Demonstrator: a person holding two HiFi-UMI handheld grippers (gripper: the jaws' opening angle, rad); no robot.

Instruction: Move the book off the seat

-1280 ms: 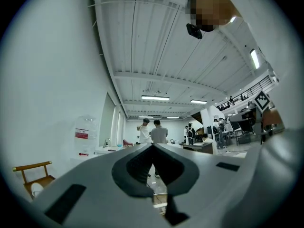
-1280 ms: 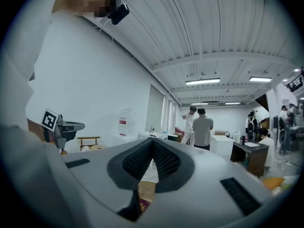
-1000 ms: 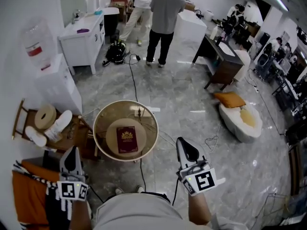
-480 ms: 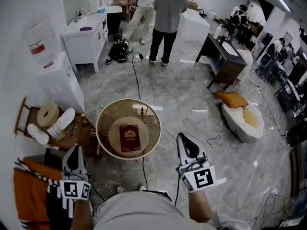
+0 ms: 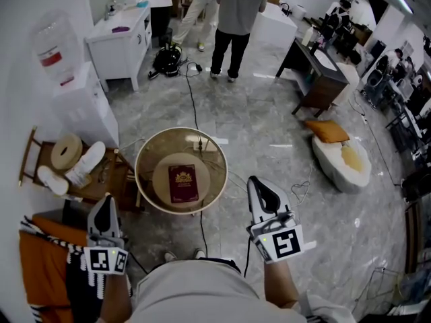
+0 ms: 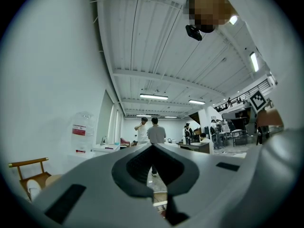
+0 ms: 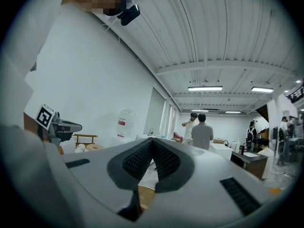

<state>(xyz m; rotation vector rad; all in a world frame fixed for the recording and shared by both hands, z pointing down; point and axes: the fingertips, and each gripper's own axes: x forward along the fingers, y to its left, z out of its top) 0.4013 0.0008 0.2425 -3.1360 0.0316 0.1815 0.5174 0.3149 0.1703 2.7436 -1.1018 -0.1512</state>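
Note:
A dark red book (image 5: 183, 183) lies flat on the round tan seat (image 5: 159, 184) of a bowl-shaped chair (image 5: 144, 155) in the head view. My left gripper (image 5: 104, 205) hovers to the lower left of the chair, jaws shut and empty. To the chair's right, near its rim, my right gripper (image 5: 258, 188) is held shut with nothing in it. Both gripper views look level across the room over closed jaws; the book shows in neither. In its own view the left gripper (image 6: 153, 146) points at the far wall, and the right gripper (image 7: 152, 139) does the same.
A wooden side table (image 5: 108, 180) with white shoes (image 5: 84, 164) stands left of the chair. A black cable (image 5: 192, 103) runs across the marble floor to the chair. Two people (image 5: 234, 15) stand at the back. A white beanbag (image 5: 342, 163) with an orange cushion (image 5: 326, 130) lies right.
The view has shifted forward: the chair and book sit a little higher in the frame. Both grippers keep their places beside the chair, still shut.

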